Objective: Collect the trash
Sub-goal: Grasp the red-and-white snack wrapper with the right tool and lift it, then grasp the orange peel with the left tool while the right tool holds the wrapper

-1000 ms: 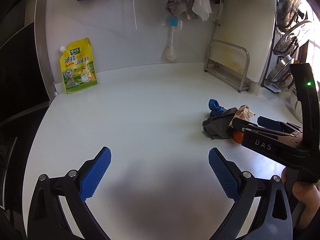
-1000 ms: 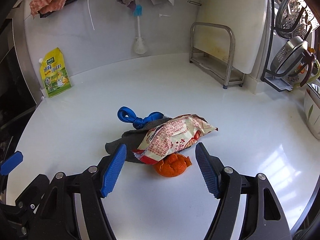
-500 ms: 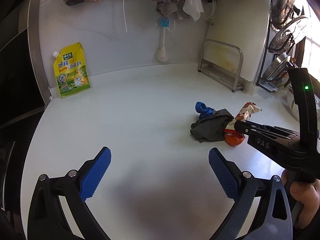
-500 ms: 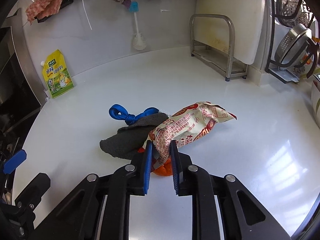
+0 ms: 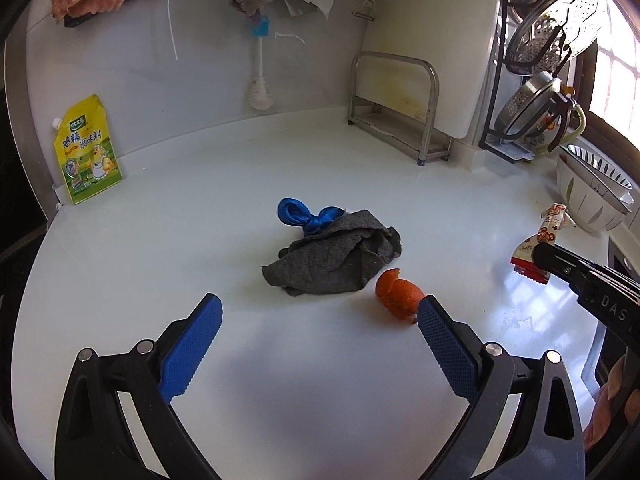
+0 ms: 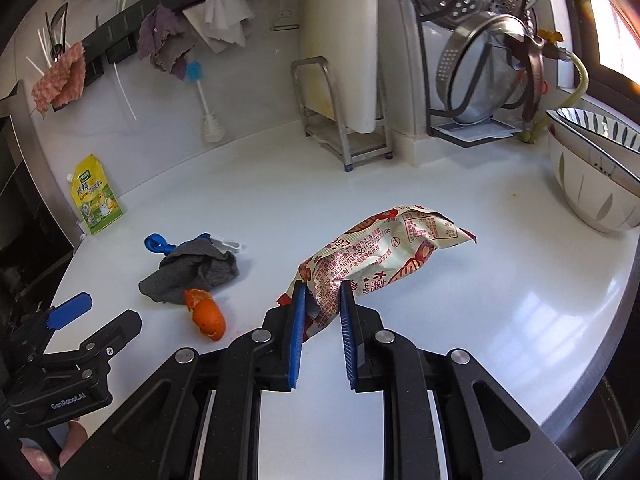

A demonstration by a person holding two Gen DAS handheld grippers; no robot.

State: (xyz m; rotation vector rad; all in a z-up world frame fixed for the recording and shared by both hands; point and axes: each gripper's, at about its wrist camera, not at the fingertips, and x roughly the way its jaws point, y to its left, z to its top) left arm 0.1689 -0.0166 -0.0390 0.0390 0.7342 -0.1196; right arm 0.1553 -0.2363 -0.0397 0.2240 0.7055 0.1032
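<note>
- Snack wrapper [image 6: 384, 252]: pinched at its lower end between the narrowed fingers of the right gripper [image 6: 322, 300] and held in the air above the white worktop [image 6: 500, 280]; the free end points toward the stacked bowls [image 6: 592, 184]. In the left wrist view the same wrapper [image 5: 540, 244] hangs at the tip of the right gripper.
- Orange peel [image 5: 398, 294]: lying on the worktop, just beside the right-hand finger of the left gripper [image 5: 316, 328]; not yet picked up.
- Left gripper: fingers spread wide, holding nothing, hovering low over the worktop.
- Grey cloth [image 5: 336, 258]: crumpled beside the peel, partly covering a blue knotted strap [image 5: 304, 214]; whether either counts as trash cannot be told.
- Progress, as judged: one item lifted but not deposited; no bin is visible in either view. The peel remains.
- Yellow seasoning pouch [image 5: 86, 150]: upright against the backsplash, well apart from the litter.
</note>
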